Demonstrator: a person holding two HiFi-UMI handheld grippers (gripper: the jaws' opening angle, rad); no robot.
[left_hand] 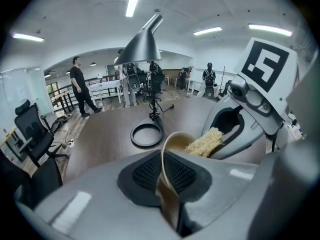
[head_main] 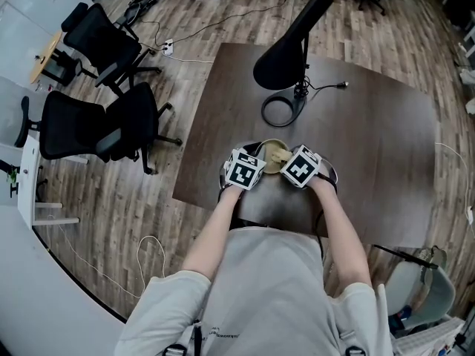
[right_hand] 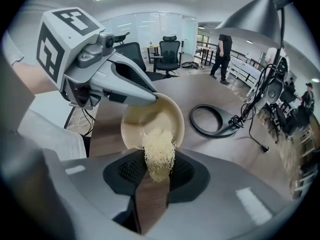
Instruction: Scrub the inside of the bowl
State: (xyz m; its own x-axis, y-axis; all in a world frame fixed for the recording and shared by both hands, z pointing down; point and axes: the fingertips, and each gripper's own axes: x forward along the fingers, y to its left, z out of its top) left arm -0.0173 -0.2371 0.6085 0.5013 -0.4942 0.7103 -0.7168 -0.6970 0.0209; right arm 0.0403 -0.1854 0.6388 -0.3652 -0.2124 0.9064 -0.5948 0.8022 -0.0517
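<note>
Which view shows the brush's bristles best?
The right gripper view: the brush sits centred, bristles inside the bowl. The left gripper view shows them sideways past the rim; the head view shows them too small to tell.

Cream bowl [right_hand: 150, 115] is tipped up on its side over the dark table [head_main: 356, 124]. Straw-coloured fibrous scrubber [right_hand: 159, 154] pokes into its inside, touching it.

bowl [head_main: 275, 155] at table [head_main: 371, 147] near edge | left gripper [head_main: 252, 170] left, right gripper [head_main: 295, 167] right | scrubber [right_hand: 159, 156] in bowl | lamp [head_main: 286, 58] behind | chairs [head_main: 111, 128] left of table
</note>
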